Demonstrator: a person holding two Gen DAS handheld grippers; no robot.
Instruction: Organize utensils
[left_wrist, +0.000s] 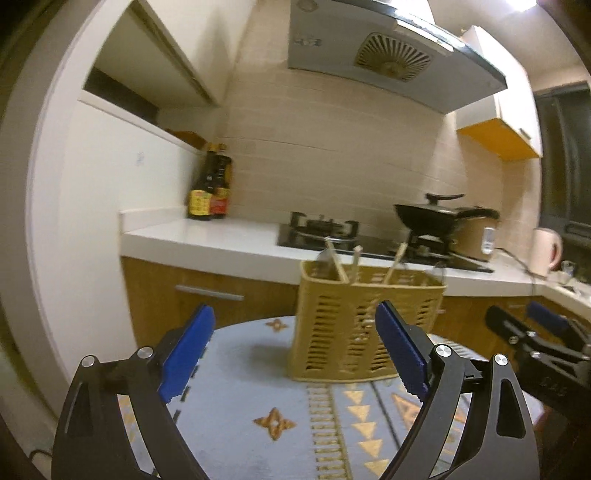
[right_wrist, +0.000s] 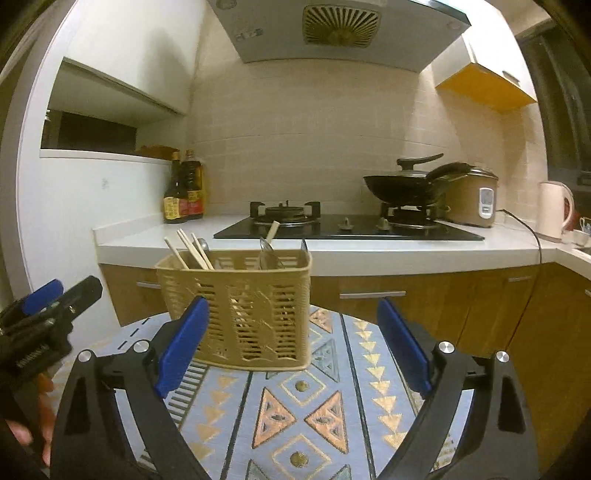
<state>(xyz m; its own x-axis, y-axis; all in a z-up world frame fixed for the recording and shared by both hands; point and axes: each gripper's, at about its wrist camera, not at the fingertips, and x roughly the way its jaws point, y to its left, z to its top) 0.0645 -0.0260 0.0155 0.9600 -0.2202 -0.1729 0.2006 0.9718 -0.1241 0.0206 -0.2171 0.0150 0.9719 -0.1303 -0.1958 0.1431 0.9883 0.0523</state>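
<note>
the utensil basket (right_wrist: 236, 306) stands upright on the patterned surface (right_wrist: 306, 406), with three chopsticks (right_wrist: 190, 253) in its left compartment and a spoon (right_wrist: 266, 251) further right, handles up, likely for easy reach. the left tool (left_wrist: 295, 354) and right tool (right_wrist: 291, 343) are both spread wide, pinching nothing.

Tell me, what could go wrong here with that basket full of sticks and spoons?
The utensil basket stands tall on the patterned cloth, so a bump from the open right gripper might tip it. The chopsticks lean loosely and could spill out. The left gripper, also open, is close enough to knock it.
</note>
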